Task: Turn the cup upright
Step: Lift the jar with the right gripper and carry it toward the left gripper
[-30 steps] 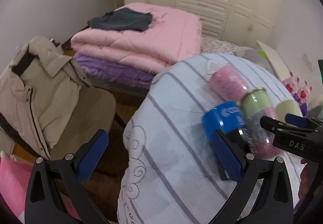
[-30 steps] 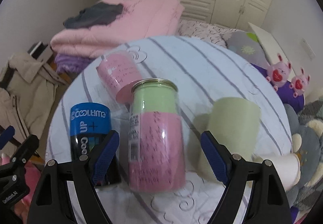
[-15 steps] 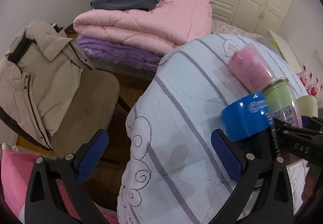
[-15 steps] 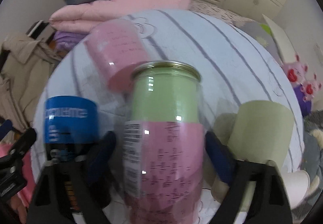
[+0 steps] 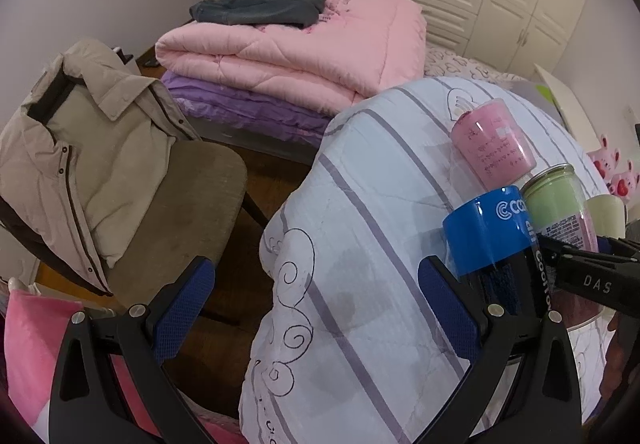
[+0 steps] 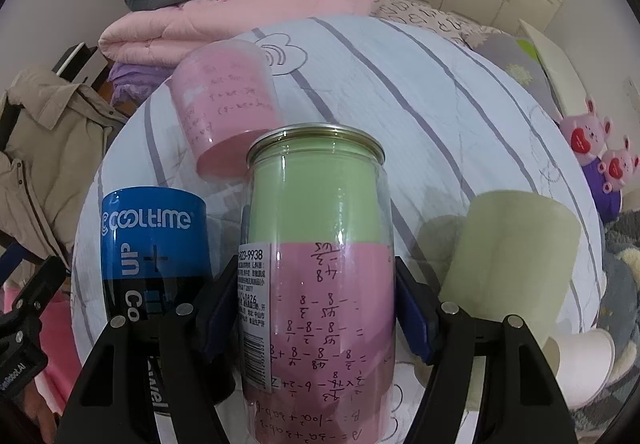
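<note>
A clear plastic cup (image 6: 320, 264) lined with green and pink paper stands upside down on the striped table, its metal-rimmed base on top. My right gripper (image 6: 316, 308) is shut on the cup's pink lower part. The cup also shows at the right of the left wrist view (image 5: 560, 203). My left gripper (image 5: 316, 308) is open and empty over the table's left edge, its right finger (image 5: 448, 304) just in front of a blue can.
A blue Cooltime can (image 6: 152, 244) stands left of the held cup. A pink cup (image 6: 224, 111) stands upside down behind it, a pale green cup (image 6: 508, 256) to the right, a white paper cup (image 6: 584, 368) lower right. A chair with a beige coat (image 5: 80, 171) stands left of the table (image 5: 360, 203).
My right gripper has moved forward and closed its fingers on the green and pink cup. My left gripper has drifted slightly left and stayed open.
</note>
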`<state>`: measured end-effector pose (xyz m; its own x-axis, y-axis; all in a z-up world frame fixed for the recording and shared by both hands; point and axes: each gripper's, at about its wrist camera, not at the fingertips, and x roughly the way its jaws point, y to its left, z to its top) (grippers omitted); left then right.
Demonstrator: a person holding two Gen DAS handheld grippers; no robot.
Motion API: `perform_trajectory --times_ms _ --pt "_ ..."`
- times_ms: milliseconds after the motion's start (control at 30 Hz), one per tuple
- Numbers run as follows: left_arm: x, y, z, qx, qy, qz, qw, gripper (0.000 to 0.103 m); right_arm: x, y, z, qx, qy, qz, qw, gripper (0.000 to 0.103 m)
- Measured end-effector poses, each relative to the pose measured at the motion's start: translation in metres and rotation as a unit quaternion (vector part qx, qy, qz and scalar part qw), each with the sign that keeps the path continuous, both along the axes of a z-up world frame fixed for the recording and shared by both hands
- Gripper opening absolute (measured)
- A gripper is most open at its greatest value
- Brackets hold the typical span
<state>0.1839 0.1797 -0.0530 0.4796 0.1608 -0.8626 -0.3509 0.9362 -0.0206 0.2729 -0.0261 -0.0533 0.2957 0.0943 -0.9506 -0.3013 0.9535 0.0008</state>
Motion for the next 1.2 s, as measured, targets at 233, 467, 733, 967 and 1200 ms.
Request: perform_trajectory --times_ms 233,467,733,967,1200 --pt "-0.008 -0.001 0.010 0.010 -0.005 0.002 0.9999 0.103 -0.008 -0.003 0.022 0.017 -0.022 -0.007 1.000 0.071" --pt "-0.026 -0.003 0.031 0.010 -0.030 0.003 0.9995 0.103 -0.023 -0.014 0.040 0.028 -0.040 -0.016 0.999 0.071" --pt "-0.052 -0.027 0.053 0.032 -0.051 -0.034 0.9976 0.103 -0.056 -0.032 0.060 0.038 -0.055 -0.026 0.997 0.071" --pt "-0.074 -0.055 0.060 0.042 -0.062 -0.089 0.9932 0.103 -0.096 -0.058 0.067 0.043 -0.067 -0.061 0.995 0.071" --pt "-0.092 -0.081 0.054 0.038 -0.060 -0.141 0.9874 0.103 -0.131 -0.080 0.057 0.049 -0.059 -0.102 0.992 0.071"
